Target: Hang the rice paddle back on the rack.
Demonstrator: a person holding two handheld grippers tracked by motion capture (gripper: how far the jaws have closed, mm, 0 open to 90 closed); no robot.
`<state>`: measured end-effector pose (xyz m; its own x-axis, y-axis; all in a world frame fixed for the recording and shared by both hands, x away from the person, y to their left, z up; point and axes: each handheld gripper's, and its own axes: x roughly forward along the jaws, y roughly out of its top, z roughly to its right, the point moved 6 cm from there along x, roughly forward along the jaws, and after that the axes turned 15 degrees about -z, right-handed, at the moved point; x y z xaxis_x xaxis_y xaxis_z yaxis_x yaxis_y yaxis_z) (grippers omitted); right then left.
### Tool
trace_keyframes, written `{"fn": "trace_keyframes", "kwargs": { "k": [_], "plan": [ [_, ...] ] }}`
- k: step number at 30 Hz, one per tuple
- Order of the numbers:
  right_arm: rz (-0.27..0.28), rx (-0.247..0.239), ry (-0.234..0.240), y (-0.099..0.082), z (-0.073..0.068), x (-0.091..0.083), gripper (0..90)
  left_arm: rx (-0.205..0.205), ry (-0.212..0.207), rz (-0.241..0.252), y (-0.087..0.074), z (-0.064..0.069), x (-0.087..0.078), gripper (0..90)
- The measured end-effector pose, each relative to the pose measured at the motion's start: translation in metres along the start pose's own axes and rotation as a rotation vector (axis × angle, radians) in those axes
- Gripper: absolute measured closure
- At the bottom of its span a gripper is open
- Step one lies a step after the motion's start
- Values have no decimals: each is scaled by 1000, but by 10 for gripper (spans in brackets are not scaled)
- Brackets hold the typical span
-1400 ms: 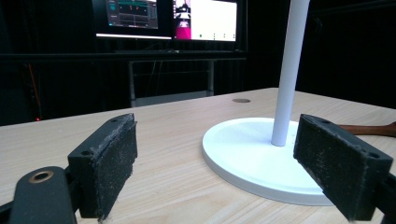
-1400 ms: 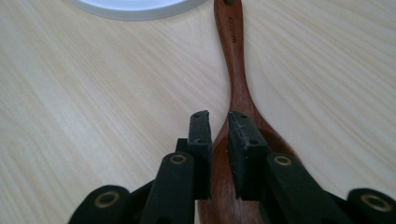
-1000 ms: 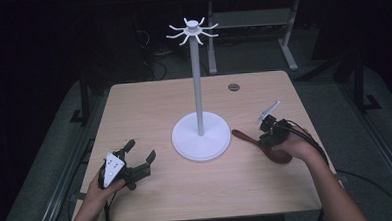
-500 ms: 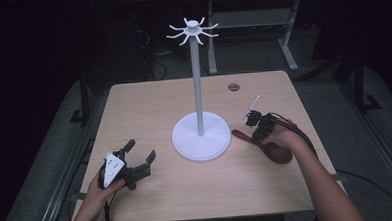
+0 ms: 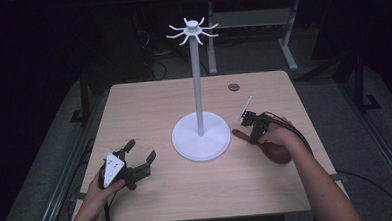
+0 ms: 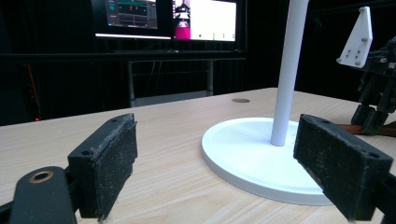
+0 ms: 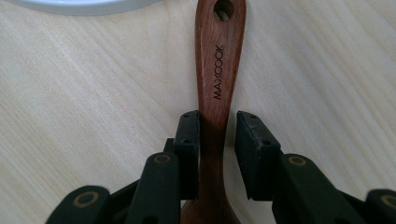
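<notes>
spoon (image 7: 216, 98): dark wood, flat on the tabletop (image 5: 149, 107) just right of the stand's base, handle end with its hanging hole toward the base, bowl under the right forearm.
right tongs (image 7: 218, 140): pointing down astride the handle's narrow neck; one pad against the wood, the other just clear, so not yet clamped. jaws have just been narrowing around the handle. also seen low over the spoon in the high view (image 5: 252, 125).
why there: likely chosen so the holed end stays free for a hook.
left tongs (image 6: 224, 172): wide apart, nothing between, parked low at the near left of the tabletop, seemingly waiting, well away from the spoon; in the high view (image 5: 138, 155).
stand (image 5: 198, 90): white pole on a round base mid-tabletop, ring of hooks on top; probably the target for the hole.
step in hand: closing on the handle, by the look of it.
next need: firm squeeze, lift, then tilt to bring the hole to a hook.
risk: smooth slim handle may swivel in the pads.
</notes>
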<state>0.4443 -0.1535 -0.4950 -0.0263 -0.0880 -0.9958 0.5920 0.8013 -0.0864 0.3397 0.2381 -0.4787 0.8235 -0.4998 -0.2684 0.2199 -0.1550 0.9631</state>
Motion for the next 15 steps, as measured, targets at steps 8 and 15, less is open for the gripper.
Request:
{"fn": "trace_keyframes", "kwargs": {
  "k": [8,15],
  "plan": [
    [-20,-7,9,1,0,2,744,0,0,0,0,0,0,130],
    [-26,8,25,1,0,2,758,2,0,0,0,0,0,130]
  ]
}}
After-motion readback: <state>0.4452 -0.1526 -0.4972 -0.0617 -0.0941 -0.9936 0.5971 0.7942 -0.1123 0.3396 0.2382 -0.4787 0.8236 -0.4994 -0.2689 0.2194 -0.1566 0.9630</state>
